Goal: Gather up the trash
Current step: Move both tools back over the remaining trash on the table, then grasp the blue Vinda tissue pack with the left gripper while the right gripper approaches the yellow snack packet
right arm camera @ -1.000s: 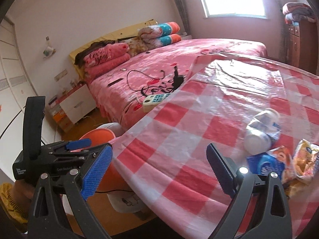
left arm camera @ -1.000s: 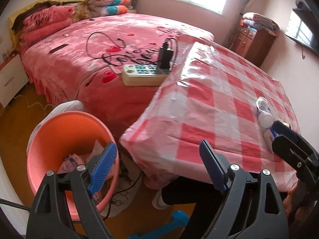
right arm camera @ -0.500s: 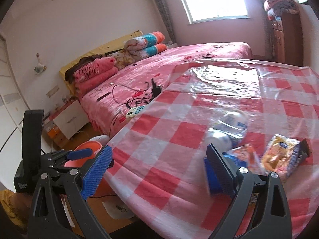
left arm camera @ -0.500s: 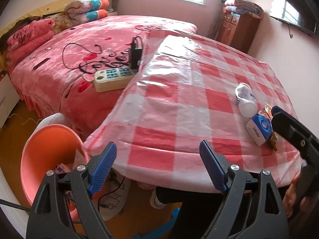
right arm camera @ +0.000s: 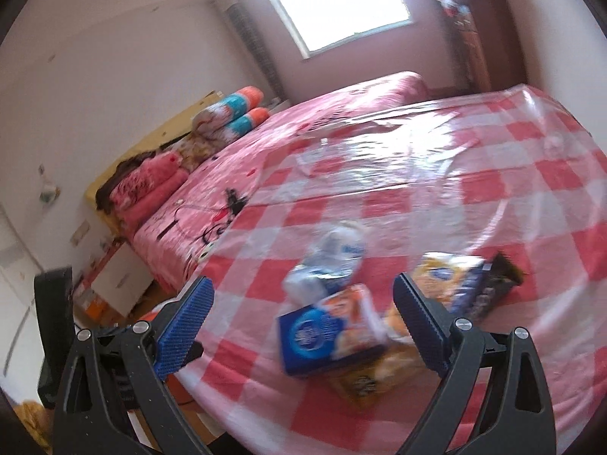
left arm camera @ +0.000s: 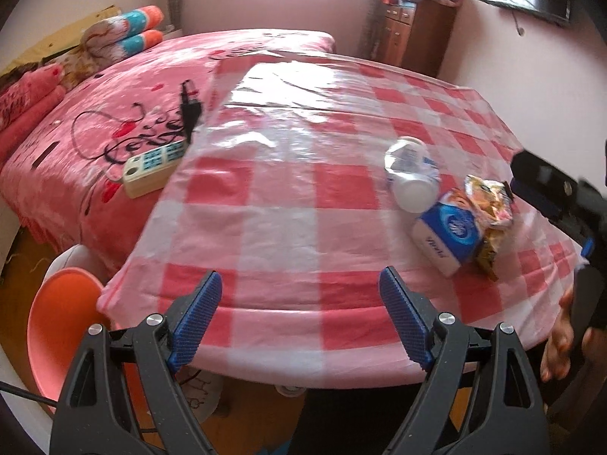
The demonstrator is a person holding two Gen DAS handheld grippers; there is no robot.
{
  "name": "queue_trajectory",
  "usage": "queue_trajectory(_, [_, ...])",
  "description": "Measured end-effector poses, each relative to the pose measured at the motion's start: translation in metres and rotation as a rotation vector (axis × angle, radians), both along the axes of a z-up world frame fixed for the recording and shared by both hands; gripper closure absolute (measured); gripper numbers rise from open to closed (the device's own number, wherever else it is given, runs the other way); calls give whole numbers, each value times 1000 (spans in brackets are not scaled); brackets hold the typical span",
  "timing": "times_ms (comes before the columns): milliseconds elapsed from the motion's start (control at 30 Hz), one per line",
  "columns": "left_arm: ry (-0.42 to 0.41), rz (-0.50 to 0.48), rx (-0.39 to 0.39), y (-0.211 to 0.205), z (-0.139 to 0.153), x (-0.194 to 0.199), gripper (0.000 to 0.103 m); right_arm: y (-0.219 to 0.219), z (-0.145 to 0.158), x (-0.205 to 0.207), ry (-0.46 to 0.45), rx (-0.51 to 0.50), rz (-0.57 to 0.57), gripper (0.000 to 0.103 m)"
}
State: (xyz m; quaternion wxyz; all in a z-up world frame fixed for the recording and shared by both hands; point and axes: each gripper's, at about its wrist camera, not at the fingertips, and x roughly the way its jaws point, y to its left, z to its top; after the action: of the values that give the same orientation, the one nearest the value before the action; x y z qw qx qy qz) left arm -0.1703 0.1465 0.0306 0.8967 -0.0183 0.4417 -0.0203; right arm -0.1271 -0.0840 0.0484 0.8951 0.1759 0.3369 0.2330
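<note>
Bin (left arm camera: 57, 326): orange, on the floor left of the table (left arm camera: 288, 227).
Left gripper (left arm camera: 299, 326): released, empty, over the table's near edge.
Bottle (left arm camera: 411, 174): crushed clear plastic; light, springy; take across the body.
Tissue pack (left arm camera: 447, 235): blue, soft; print unreadable.
Wrappers (left arm camera: 489, 204): thin, crinkly; pinch an edge.
Right gripper (right arm camera: 303, 326): released, empty, tissue pack between the fingers.

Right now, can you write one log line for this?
left gripper: open, empty | right gripper: open, above blue tissue pack | crushed bottle, snack wrappers: on table
</note>
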Motion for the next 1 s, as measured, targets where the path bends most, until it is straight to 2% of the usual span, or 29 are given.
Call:
queue_trajectory(233, [2, -96, 10, -34, 1, 8, 18, -51, -12, 7, 78, 47, -157, 9])
queue_trajectory(367, [1, -149, 9, -53, 1, 12, 18, -68, -21, 9, 138, 64, -180, 9])
queue_trajectory(633, [-16, -241, 19, -81, 0, 20, 18, -65, -37, 14, 200, 100, -86, 9])
queue_trajectory(833, [6, -257, 17, -91, -8, 32, 18, -58, -45, 22, 231, 106, -35, 9])
queue_trajectory(1000, [19, -264, 4, -95, -16, 41, 18, -55, -47, 27, 220, 95, -11, 9])
